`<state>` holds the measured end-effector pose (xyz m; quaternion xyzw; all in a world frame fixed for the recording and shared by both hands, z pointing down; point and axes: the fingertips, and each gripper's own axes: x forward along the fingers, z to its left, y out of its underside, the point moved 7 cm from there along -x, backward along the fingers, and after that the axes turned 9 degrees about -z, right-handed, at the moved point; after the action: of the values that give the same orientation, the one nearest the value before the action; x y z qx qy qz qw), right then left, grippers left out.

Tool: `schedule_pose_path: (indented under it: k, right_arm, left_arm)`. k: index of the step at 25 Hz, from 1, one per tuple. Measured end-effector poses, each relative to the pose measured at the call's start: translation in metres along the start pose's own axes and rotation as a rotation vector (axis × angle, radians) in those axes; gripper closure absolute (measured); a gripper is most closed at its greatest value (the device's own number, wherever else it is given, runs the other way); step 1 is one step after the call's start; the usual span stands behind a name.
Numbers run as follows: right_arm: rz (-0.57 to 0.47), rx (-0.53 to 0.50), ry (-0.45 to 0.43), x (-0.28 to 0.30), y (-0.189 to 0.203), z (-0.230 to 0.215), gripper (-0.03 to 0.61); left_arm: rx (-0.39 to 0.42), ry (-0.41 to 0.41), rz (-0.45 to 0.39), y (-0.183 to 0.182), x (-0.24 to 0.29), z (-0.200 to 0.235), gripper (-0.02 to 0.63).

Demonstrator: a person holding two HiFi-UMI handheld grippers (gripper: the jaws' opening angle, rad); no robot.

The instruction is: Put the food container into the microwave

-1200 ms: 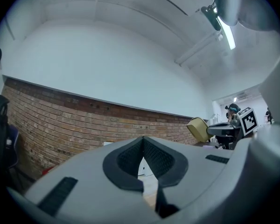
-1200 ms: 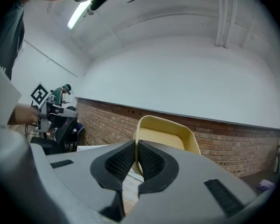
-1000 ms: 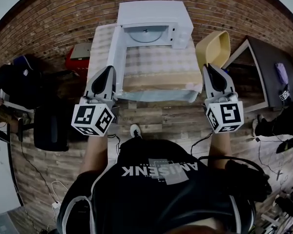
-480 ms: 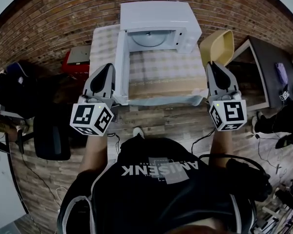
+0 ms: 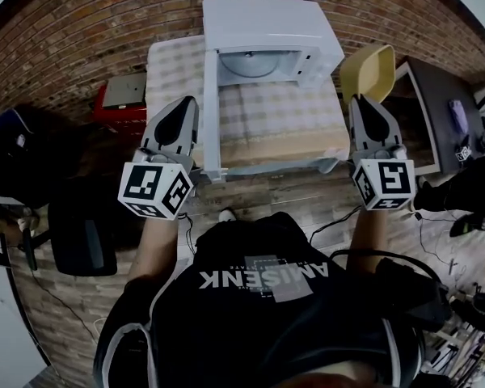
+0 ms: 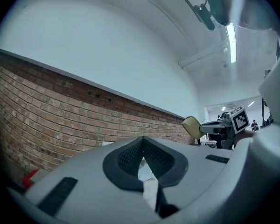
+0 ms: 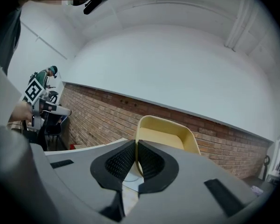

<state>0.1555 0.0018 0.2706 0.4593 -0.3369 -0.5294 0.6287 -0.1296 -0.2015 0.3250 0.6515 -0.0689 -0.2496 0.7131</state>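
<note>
Pads [image 6: 126, 157] of ribbed black rubber are meeting on left gripper [image 5: 183, 107] and right gripper [image 5: 360, 103], both empty, at the checked worktop's [image 5: 267, 120] near corners. Boxy white microwave [image 5: 263, 23] is standing open at the far edge; container indiscernible. Gripper views alone are showing pale wall [image 6: 107, 55].

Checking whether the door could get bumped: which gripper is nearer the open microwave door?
Left. The left gripper sits just left of the microwave door; the right gripper is across the table, by the yellow chair.
</note>
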Motion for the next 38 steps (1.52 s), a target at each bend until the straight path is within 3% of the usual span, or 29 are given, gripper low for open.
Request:
schedule_pose_path:
  k: [10, 24, 31, 38]
  right_arm:
    - [-0.011, -0.012, -0.054, 0.043, 0.001, 0.007, 0.527]
    - [-0.051, -0.003, -0.172, 0.116, 0.025, -0.033, 0.526]
    - [-0.061, 0.006, -0.302, 0.157, 0.044, -0.034, 0.526]
    - [-0.063, -0.019, -0.499, 0.183, 0.062, -0.01, 0.526]
  left_arm:
    - [0.003, -0.027, 0.01, 0.009, 0.005, 0.02, 0.603]
    - [0.025, -0.129, 0.023, 0.016, 0.052, 0.023, 0.603]
    - [0.054, -0.21, 0.036, 0.019, 0.065, 0.021, 0.603]
    - [0.041, -0.304, 0.05, 0.025, 0.07, 0.015, 0.603]
